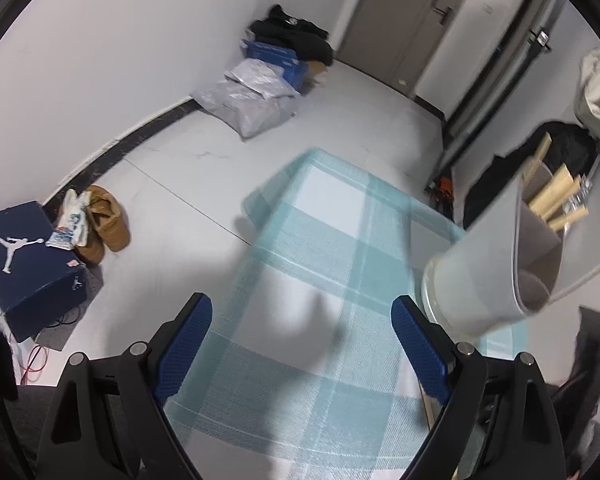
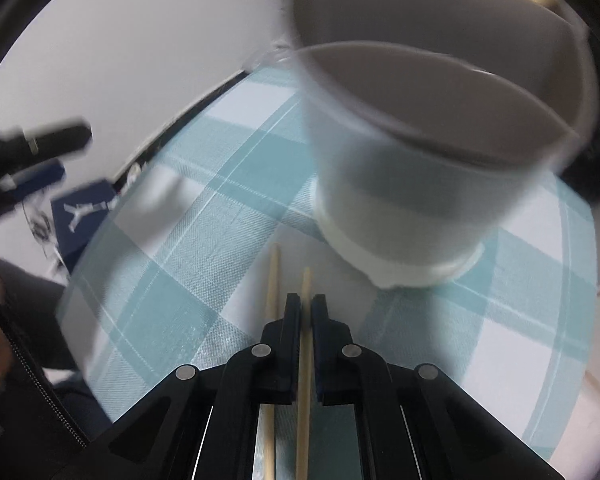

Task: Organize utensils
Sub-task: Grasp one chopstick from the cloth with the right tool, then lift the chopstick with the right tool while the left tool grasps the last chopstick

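**Ana:** Closest in the right wrist view is the right hand-held gripper, its jaws drawn together on one wooden chopstick, which runs forward between them. A second chopstick lies just beside it on the left, outside the grip, on the checked cloth that covers the bench.

**Ben:** And the holder?

**Ana:** A grey utensil holder stands just ahead of the chopstick tips, a divider across its inside. In the left wrist view more wooden pieces show in its far compartment. That picture is blurred, so I cannot tell what they are.

**Ben:** What about the other hand?

**Ana:** The left hand-held gripper hovers over bare cloth with its blue pads wide apart and nothing between them.

**Ben:** What could go wrong?

**Ana:** In my judgement, the grip. The chopstick is thin and smooth and is pinched near one end, so it may pivot or slip as it lifts. It could also drag the loose chopstick along, since the two lie so close. If the tip meets the holder's rim or divider rather than an opening, it may twist free. The holder looks light and nothing steadies it, so a knock could tip it.
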